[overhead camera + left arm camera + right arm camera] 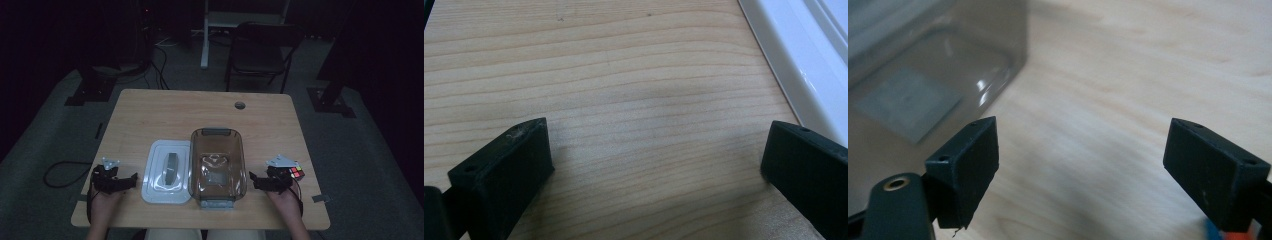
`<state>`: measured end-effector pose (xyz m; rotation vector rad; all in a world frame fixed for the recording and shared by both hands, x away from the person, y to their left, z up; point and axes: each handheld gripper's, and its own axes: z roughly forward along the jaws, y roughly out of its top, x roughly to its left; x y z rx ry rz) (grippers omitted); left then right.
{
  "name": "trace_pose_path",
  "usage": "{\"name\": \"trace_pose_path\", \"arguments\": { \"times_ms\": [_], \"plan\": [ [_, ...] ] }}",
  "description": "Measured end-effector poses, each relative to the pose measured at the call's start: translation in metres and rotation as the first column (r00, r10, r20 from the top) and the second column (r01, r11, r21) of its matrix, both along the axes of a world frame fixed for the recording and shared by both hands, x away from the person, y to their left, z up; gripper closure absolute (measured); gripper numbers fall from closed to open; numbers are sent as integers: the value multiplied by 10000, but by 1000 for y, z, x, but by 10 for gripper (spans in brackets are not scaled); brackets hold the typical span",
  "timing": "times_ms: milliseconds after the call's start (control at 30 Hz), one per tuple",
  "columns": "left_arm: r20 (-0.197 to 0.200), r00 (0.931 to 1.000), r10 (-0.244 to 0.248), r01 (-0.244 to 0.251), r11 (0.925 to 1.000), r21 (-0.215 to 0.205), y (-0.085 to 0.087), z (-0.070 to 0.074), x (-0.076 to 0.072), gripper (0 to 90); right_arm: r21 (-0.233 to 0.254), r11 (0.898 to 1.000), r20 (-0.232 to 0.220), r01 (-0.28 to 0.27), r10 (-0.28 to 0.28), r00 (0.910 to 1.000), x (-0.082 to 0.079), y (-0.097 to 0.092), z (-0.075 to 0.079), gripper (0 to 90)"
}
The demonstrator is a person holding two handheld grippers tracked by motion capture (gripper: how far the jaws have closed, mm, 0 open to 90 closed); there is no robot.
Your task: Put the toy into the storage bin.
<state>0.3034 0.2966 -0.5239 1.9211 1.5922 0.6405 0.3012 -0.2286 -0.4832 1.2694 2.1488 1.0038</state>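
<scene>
Both claws, left [656,165] and right [1083,170], gape empty; high view adds a cube [296,172].

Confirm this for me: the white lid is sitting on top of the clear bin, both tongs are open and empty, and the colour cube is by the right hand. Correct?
Not quite. In the high view the white lid lies flat on the table beside the clear bin, on its left, not on top. The rest stands: left tongs and right tongs open and empty, colour cube by the right hand.
</scene>
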Motion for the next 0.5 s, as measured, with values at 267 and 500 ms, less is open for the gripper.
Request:
{"name": "trace_pose_path", "arguments": {
  "times_ms": [267, 500],
  "plan": [
    [-3, 10000, -20, 20, 10000, 5, 0, 0, 0, 7, 412, 9950, 461, 910, -929, 9946, -5, -35, 17, 145],
    [-3, 10000, -28, 28, 10000, 3, 0, 0, 0, 7, 484, 9825, 523, 1799, -1823, 9818, -10, -63, 15, 137]
  ]
}}
